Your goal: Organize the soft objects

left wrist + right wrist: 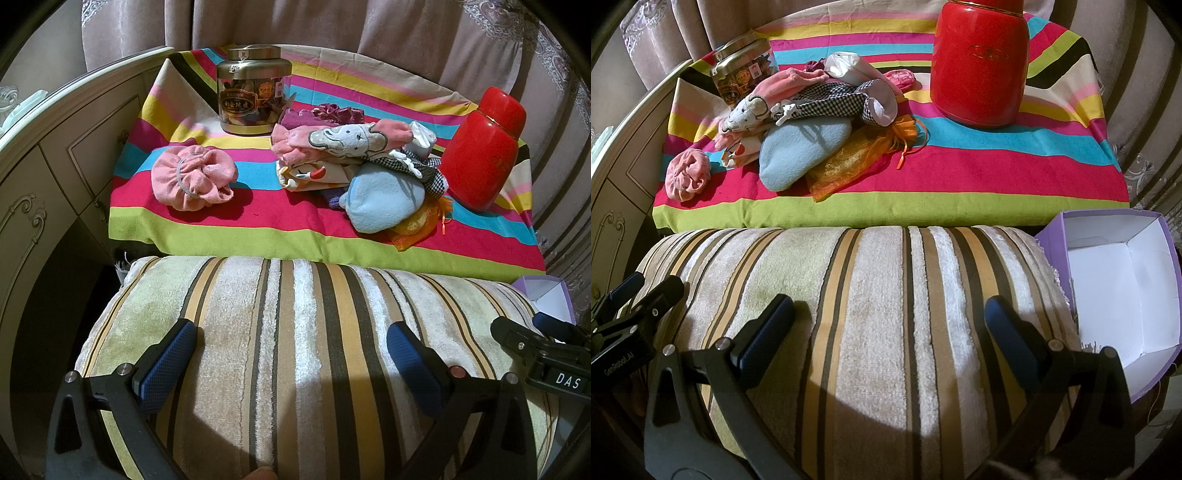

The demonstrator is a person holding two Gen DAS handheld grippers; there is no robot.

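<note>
A pile of soft things lies on the striped cloth (pixel 288 229): a pink elephant towel (pixel 343 140), a light blue fleece pouch (pixel 384 199), a checked cloth (pixel 417 166), an orange mesh bag (pixel 417 225). A rolled pink cloth (pixel 192 177) lies apart to the left. The same pile shows in the right wrist view, with the blue pouch (pixel 801 151) and pink roll (pixel 687 173). My left gripper (pixel 291 343) and right gripper (pixel 890 317) are both open and empty, hovering over a striped cushion (pixel 295 350) in front.
A gold-lidded jar (pixel 253 88) stands at the back left, a red canister (pixel 484 147) at the right. An open purple box (pixel 1123 291) sits right of the cushion (pixel 871 332). A white cabinet (pixel 44 177) is on the left, curtains behind.
</note>
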